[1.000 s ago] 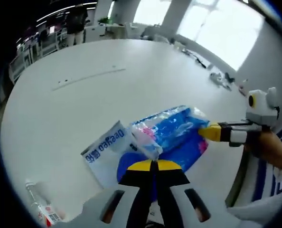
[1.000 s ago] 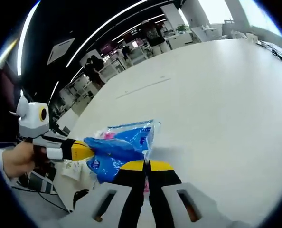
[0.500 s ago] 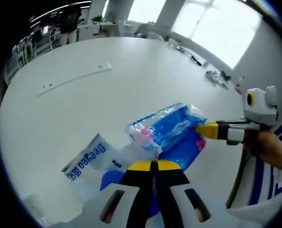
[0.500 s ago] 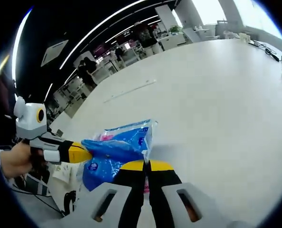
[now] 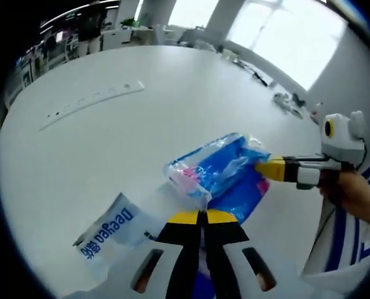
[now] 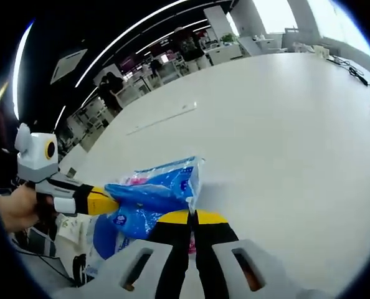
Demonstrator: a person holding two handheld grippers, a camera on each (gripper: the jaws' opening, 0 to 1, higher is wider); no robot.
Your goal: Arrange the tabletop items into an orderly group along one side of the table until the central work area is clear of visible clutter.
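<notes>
Since a second ago we see the white packet with blue lettering [image 5: 110,233] lying farther from the blue plastic bag [image 5: 225,174] in the left gripper view, drawn down toward the lower edge, while the bag keeps its place between the two tools. The left gripper [image 5: 199,218] has its yellow-tipped jaws pressed together on the near edge of the blue plastic bag; in the right gripper view it [image 6: 107,200] comes in from the left, held by a hand [image 6: 14,208], pinching the bag's [image 6: 157,190] end. The right gripper [image 6: 193,218] likewise has its jaws closed on the bag's edge, and in the left gripper view it [image 5: 269,169] reaches in from the right, gripped by a hand [image 5: 353,193] with a striped sleeve [image 5: 341,243] below it. The bag hangs stretched between both tools just above the white table [image 5: 110,143], its clear end showing pink and white contents. Beyond the bag, well apart from it, a long white strip [image 5: 91,103] lies on the table, and small clutter [image 5: 288,99] sits near the table's far edge.
</notes>
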